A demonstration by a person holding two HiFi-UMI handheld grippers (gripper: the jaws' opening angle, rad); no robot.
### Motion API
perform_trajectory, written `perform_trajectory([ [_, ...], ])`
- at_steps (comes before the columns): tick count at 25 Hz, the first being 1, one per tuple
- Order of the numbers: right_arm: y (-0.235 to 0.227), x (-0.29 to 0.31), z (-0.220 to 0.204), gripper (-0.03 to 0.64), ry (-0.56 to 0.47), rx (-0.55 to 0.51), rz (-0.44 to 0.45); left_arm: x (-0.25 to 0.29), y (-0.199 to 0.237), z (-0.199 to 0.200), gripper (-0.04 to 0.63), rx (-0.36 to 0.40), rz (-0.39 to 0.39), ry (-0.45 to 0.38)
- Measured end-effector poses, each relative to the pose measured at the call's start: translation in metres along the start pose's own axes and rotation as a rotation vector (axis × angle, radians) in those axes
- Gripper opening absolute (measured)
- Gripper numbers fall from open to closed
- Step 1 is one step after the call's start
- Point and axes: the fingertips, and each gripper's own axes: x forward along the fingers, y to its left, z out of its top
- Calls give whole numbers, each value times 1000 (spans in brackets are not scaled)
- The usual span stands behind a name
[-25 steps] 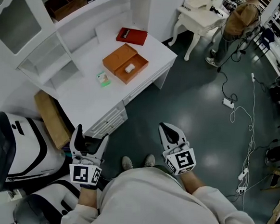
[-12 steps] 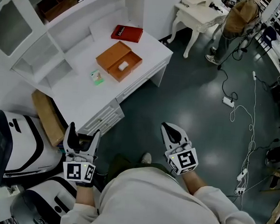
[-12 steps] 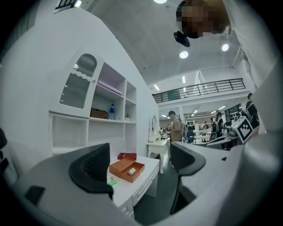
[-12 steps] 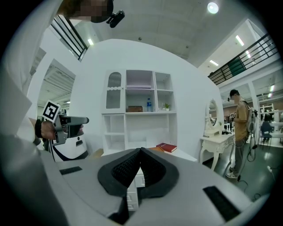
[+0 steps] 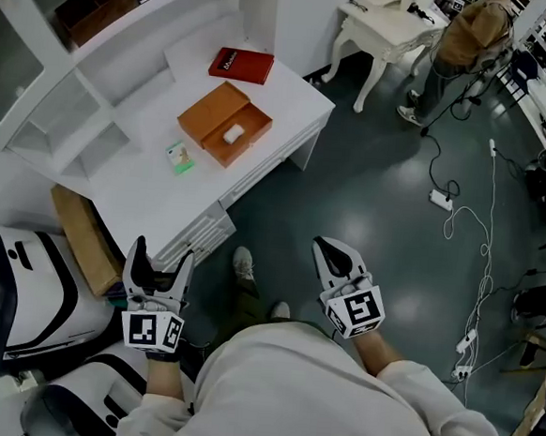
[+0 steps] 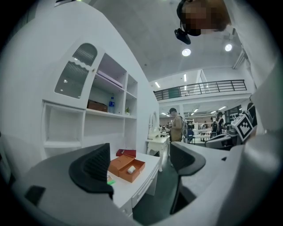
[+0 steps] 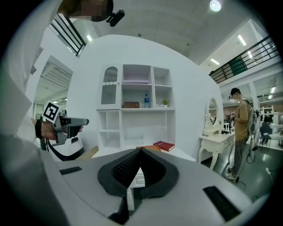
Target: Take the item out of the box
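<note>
An open orange box [image 5: 224, 123] lies on the white desk [image 5: 153, 193] with a small white item [image 5: 232, 134] in its tray; the same orange box [image 6: 127, 166] and white item [image 6: 131, 169] show far off in the left gripper view. My left gripper [image 5: 159, 267] is open and empty, held well short of the desk over the floor. My right gripper [image 5: 335, 260] is shut on nothing, to the right, above the dark floor. In the right gripper view the orange box [image 7: 148, 148] peeks over the closed jaws.
A red book [image 5: 241, 65] and a small green packet [image 5: 178, 157] lie on the desk. White shelving [image 5: 66, 102] backs it. A cardboard slab [image 5: 83, 240] and white machines [image 5: 23, 287] stand left. A second white table [image 5: 387, 28], a person [image 5: 460, 48] and cables [image 5: 461, 218] are right.
The desk and box have slid left and slightly up in the head view as the person steps; one foot has moved forward. Both grippers keep their states.
</note>
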Motion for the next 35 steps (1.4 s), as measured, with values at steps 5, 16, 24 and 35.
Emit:
perform_trajectory([
  [5,-20,41,13,23,13,-14,-22,53,18,-3,426,-15,-44,6],
  [16,-51,148,32,23,45,-21,-77,167,59,-7,425,-36,-180,29],
  [24,-61,204,45,23,52,-19,-104,220,84,-6,422,-44,-251,34],
  [35,-111,245,32,23,66,20,-82,281,81,-28,417,-20,-250,107],
])
